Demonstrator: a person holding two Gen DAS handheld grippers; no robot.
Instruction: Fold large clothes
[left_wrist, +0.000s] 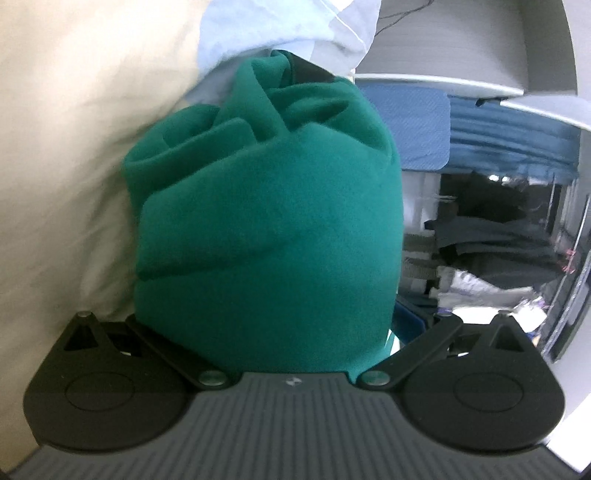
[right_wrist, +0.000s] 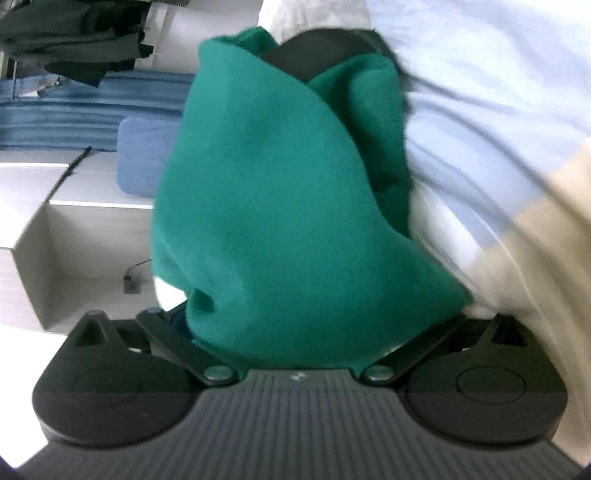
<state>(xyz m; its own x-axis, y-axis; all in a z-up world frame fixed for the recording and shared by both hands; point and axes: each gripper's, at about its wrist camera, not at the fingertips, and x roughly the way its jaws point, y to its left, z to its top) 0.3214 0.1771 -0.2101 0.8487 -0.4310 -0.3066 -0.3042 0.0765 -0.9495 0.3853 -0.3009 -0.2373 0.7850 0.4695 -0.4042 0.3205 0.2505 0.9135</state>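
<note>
Left wrist view: the green garment (left_wrist: 266, 221) fills the centre, bunched in soft matte folds like fleece, rising from the left gripper (left_wrist: 266, 325) toward 12 o'clock. Its jaws look closed on the cloth, fingertips buried. Cream bedding (left_wrist: 66, 147) lies at 9 o'clock.

Right wrist view: the right gripper (right_wrist: 295, 325) likewise pinches the garment. Light and limp, it probably handles best held by an edge.
</note>
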